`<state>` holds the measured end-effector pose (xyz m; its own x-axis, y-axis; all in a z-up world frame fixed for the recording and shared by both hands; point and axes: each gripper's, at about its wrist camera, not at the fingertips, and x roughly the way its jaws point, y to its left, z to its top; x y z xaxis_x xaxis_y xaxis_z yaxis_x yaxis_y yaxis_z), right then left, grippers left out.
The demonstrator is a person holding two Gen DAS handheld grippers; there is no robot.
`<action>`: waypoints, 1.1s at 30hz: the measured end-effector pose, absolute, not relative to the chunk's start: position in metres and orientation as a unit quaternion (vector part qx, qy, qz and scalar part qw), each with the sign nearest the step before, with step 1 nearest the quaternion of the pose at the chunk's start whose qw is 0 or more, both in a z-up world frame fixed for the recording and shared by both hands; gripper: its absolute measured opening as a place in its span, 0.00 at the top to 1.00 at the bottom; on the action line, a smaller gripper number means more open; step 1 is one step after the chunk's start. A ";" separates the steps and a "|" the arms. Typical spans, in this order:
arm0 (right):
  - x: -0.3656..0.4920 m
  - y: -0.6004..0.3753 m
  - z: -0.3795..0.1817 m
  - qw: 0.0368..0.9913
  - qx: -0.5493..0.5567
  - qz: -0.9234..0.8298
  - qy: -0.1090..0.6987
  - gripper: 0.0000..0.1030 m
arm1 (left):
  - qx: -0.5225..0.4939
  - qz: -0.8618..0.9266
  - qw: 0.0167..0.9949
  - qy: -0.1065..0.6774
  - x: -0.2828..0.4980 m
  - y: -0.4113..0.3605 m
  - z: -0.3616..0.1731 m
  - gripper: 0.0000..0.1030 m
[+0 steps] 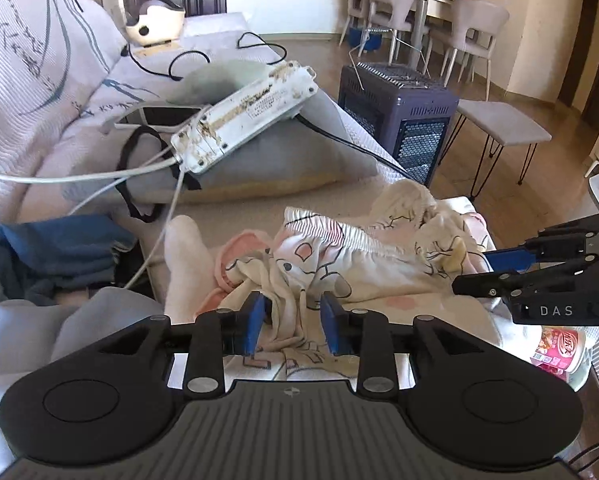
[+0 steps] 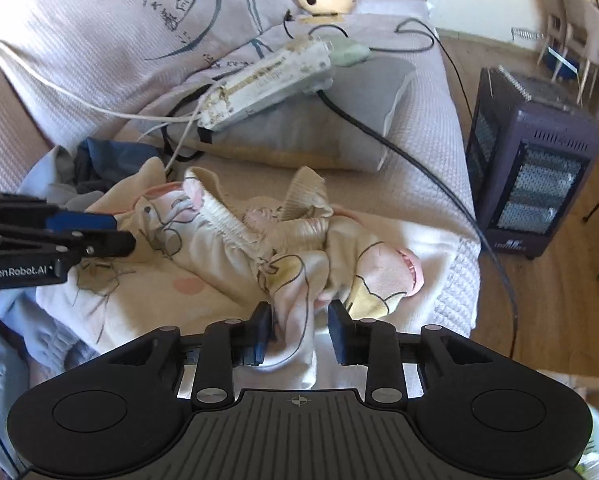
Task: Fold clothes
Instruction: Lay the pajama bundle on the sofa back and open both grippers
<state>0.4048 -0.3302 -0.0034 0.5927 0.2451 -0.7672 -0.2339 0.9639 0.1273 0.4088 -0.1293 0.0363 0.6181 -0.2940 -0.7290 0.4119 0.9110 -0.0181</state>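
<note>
A crumpled cream garment (image 1: pixel 339 256) with a cartoon print and a gathered elastic waistband lies on the beige sofa cover. My left gripper (image 1: pixel 294 326) hangs low over its near edge. Its blue pads (image 1: pixel 255 324) stand apart, with a fold of the fabric loose between them. In the right wrist view the same garment (image 2: pixel 227 240) spreads across the middle. My right gripper (image 2: pixel 300 332) is open too, and a hanging fold sits in the gap without being pinched. Each gripper shows in the other's view: the right gripper (image 1: pixel 473 272) at the garment's right end, the left gripper (image 2: pixel 123 232) at its left end.
A worn white power strip (image 1: pixel 243 120) with cords rests on a grey pillow (image 1: pixel 283 160) behind the garment. Folded blue cloth (image 1: pixel 55 252) lies at the left, with a phone (image 1: pixel 159 116) beyond it. A dark heater (image 2: pixel 531 160) stands on the floor to the right. A noodle cup (image 1: pixel 559 352) is near the right edge.
</note>
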 end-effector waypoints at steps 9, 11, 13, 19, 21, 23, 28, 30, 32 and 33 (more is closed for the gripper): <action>0.376 -0.323 0.019 0.895 -0.013 0.143 0.423 0.63 | 0.071 -0.179 0.900 0.390 0.373 -0.118 0.050 0.67; 0.368 -0.320 0.023 0.895 -0.018 0.144 0.422 0.63 | 0.068 -0.172 0.899 0.397 0.363 -0.114 0.051 0.65; 0.358 -0.315 0.025 0.894 -0.018 0.149 0.421 0.62 | 0.069 -0.169 0.898 0.401 0.351 -0.112 0.053 0.61; 0.324 -0.300 0.030 0.895 -0.015 0.160 0.416 0.56 | 0.085 -0.176 0.896 0.399 0.299 -0.107 0.057 0.51; 0.311 -0.296 0.032 0.896 -0.008 0.163 0.414 0.56 | 0.088 -0.173 0.896 0.400 0.282 -0.104 0.059 0.45; 0.298 -0.292 0.035 0.897 -0.001 0.164 0.410 0.54 | 0.087 -0.167 0.897 0.401 0.264 -0.098 0.061 0.39; 0.264 -0.279 0.040 0.901 0.007 0.167 0.401 0.49 | 0.058 -0.146 0.902 0.401 0.217 -0.077 0.067 0.33; 0.250 -0.274 0.042 0.902 0.008 0.169 0.396 0.48 | 0.044 -0.139 0.904 0.402 0.197 -0.066 0.067 0.32; 0.235 -0.268 0.042 0.903 0.007 0.174 0.392 0.48 | 0.035 -0.138 0.903 0.406 0.179 -0.056 0.064 0.32; 0.228 -0.264 0.042 0.904 0.006 0.177 0.390 0.48 | 0.031 -0.138 0.902 0.408 0.171 -0.052 0.062 0.32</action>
